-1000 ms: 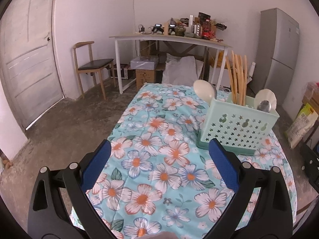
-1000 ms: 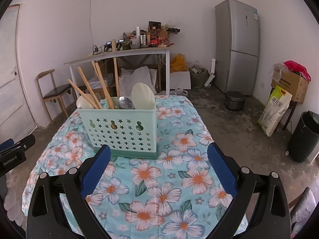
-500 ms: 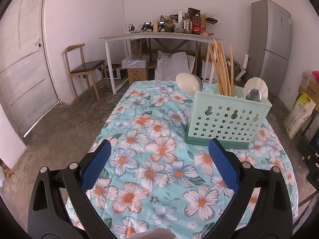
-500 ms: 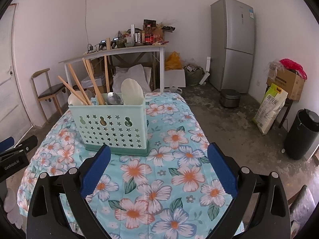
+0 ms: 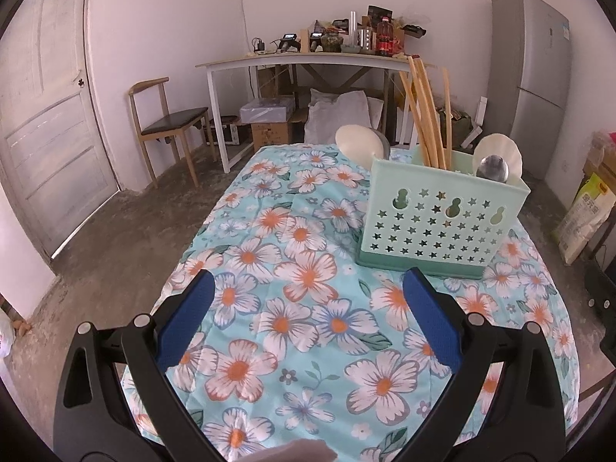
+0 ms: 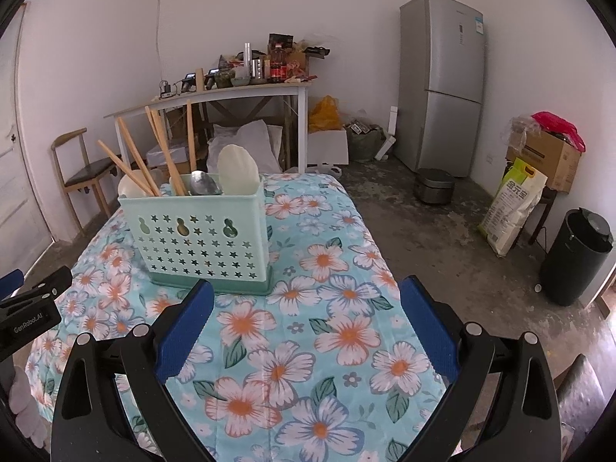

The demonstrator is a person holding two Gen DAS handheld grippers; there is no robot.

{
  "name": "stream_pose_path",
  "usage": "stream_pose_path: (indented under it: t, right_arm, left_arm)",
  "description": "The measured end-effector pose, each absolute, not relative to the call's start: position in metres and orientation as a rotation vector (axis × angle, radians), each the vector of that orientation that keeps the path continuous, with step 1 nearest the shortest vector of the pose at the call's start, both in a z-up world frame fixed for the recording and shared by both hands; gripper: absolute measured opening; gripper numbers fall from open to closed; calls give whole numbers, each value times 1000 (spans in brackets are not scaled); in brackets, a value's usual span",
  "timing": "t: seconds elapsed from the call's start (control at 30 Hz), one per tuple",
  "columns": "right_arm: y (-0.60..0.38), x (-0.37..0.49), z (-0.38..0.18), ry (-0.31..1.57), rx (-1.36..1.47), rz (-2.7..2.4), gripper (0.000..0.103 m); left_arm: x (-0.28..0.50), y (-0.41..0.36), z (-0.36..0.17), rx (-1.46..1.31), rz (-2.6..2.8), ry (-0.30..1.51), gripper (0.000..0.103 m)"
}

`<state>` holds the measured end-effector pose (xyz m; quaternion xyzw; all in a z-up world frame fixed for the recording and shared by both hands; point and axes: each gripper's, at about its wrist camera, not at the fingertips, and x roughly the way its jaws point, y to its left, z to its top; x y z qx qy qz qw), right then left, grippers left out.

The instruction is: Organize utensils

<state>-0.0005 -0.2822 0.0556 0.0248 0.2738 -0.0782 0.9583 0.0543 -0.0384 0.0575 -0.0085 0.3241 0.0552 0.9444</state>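
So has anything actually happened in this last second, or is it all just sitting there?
Only the view shifted: both grippers, left gripper and right gripper, drifted a little, so the green utensil holder sits slightly differently in each picture. Nothing was picked up or let go. Both stay open and empty, and the chopsticks and spoons remain standing in the holder on the floral tablecloth.

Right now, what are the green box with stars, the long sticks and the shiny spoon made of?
The green box looks like matte moulded plastic: thin even walls with star holes punched through. The long sticks look like bare wood or bamboo, tan and unpainted. The shiny spoon seems to be polished metal, since its grey bowl gleams like a mirror.
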Motion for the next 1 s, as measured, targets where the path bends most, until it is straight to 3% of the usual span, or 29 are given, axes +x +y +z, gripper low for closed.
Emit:
stream_pose_path:
  t: [1.0]
  right_arm:
    - [-285,0,54,568,51,-194,95]
  left_arm:
    - [49,-22,65,-16,182,632,94]
